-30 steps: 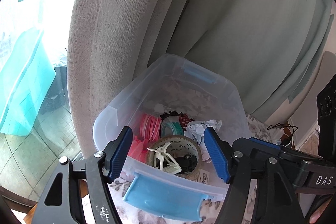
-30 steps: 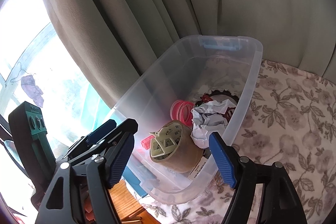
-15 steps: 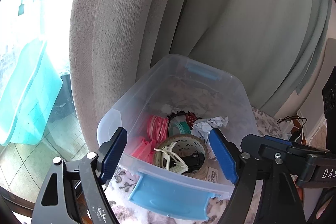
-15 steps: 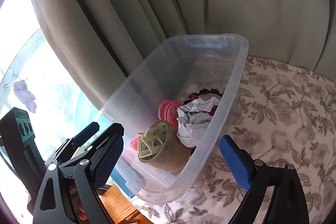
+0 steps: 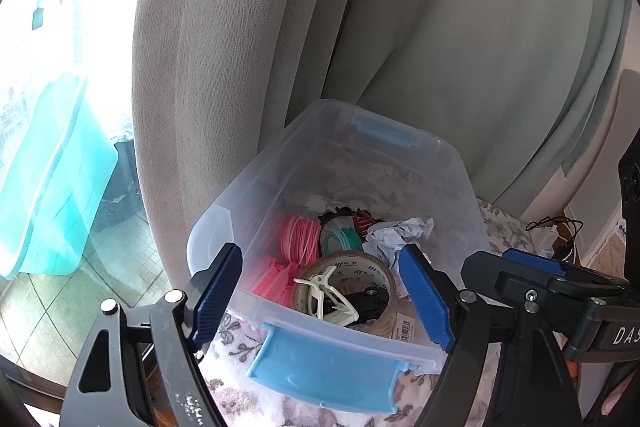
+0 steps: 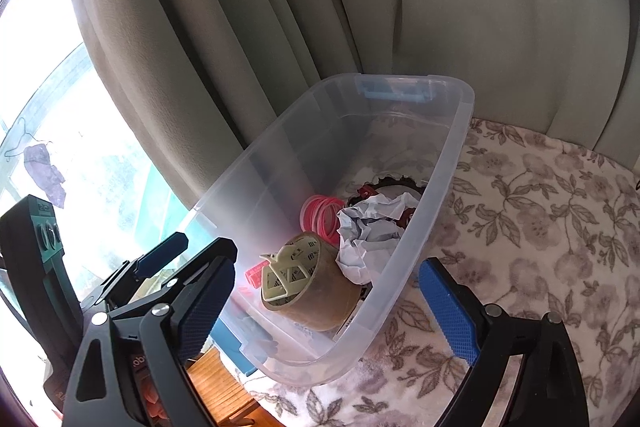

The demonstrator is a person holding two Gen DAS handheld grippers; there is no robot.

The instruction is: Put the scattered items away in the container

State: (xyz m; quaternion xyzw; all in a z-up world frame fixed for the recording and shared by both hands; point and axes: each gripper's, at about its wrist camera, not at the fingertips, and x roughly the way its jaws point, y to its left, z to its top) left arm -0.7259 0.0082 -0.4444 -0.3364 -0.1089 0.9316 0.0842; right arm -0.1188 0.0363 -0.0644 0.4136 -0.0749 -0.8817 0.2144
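Note:
A clear plastic bin (image 5: 460,163) with blue latches (image 5: 324,371) stands on the floral cloth; it also shows in the right wrist view (image 6: 440,195). Inside lie a brown tape roll (image 5: 360,267) (image 6: 320,303), a cream clip (image 5: 324,291) on it, pink rings (image 5: 298,237) (image 6: 322,217), teal rings (image 5: 340,239), crumpled paper (image 5: 396,235) (image 6: 372,231) and dark red-black pieces (image 5: 352,217). My left gripper (image 5: 320,301) is open and empty, just before the bin's near end. My right gripper (image 6: 332,303) is open and empty, its fingers either side of the bin's near corner.
Grey curtains (image 5: 280,47) hang right behind the bin. A bright window with a teal tub (image 5: 48,179) outside is at the left. The floral cloth (image 6: 540,227) spreads to the right of the bin. Wires (image 5: 556,231) lie at the far right. A wooden edge (image 6: 216,375) shows below.
Both grippers have drawn back and risen slightly from the bin; the right gripper's fingers have spread wider. The bin's contents have not moved.

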